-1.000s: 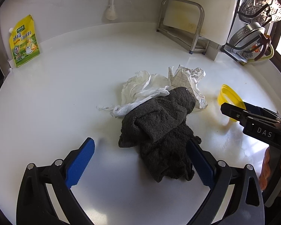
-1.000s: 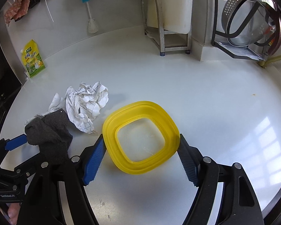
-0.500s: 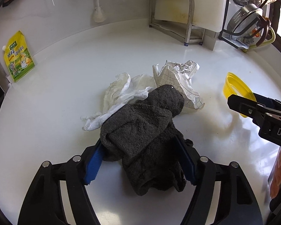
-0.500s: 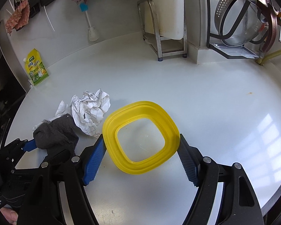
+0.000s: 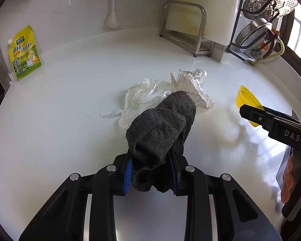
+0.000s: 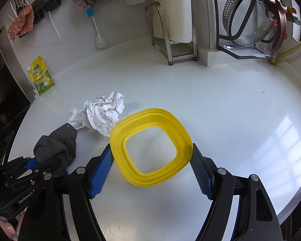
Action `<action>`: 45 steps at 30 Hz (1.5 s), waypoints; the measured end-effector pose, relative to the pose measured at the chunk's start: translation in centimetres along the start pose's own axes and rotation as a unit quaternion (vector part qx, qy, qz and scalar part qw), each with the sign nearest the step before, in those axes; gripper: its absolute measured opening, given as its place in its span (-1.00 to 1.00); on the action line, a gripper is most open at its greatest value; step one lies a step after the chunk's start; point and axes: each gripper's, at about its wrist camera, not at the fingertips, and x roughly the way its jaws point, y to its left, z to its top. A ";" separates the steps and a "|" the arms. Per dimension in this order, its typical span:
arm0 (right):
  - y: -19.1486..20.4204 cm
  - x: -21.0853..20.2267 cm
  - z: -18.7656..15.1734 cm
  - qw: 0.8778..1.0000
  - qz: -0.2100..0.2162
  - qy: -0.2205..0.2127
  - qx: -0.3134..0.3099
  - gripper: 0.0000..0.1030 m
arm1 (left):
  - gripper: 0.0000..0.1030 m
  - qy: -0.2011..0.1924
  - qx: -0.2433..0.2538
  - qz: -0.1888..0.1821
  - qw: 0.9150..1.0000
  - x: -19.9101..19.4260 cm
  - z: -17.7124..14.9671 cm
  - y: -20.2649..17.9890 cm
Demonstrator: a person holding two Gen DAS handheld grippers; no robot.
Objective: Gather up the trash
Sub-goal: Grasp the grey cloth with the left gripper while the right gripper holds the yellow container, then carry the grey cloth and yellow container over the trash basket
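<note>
Left wrist: left tongs [image 5: 151, 168] closing on fuzzy grey cloth [image 5: 160, 132]; right tongs [image 6: 151, 170] clasp yellow square ring [image 6: 150, 146]

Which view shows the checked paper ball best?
The right wrist view: the paper ball lies unobstructed beside the yellow ring, its grid lines clear. In the left wrist view the dark cloth held in the left tool covers the ball's near edge.

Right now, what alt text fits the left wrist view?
The left gripper has its jaws closing on a dark grey cloth above a white counter, with crumpled paper and a white tissue beyond.
</note>
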 end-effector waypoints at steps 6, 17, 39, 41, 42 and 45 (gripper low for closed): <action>0.5 -1.8 -1.9 1.000 -0.011 -0.008 0.011 0.40 | -0.44 -0.024 0.011 0.009 1.000 -3.2 -1.2 0.9; 2.8 -8.8 -9.2 0.998 -0.032 -0.042 0.034 0.40 | -0.44 -0.050 0.040 0.007 0.998 -8.3 -5.7 1.9; 9.8 -16.7 -24.3 0.992 -0.045 -0.054 0.102 0.40 | -0.44 -0.048 0.091 -0.015 0.995 -14.5 -15.6 3.1; 10.3 -17.0 -25.4 0.992 -0.044 -0.052 0.105 0.40 | -0.44 -0.042 0.089 -0.019 0.995 -14.7 -16.3 3.4; 10.5 -17.1 -26.0 0.992 -0.043 -0.053 0.106 0.40 | -0.44 -0.040 0.088 -0.020 0.995 -14.8 -16.6 3.5; 11.0 -17.3 -27.5 0.992 -0.042 -0.052 0.111 0.40 | -0.44 -0.037 0.090 -0.020 0.995 -15.0 -17.7 3.6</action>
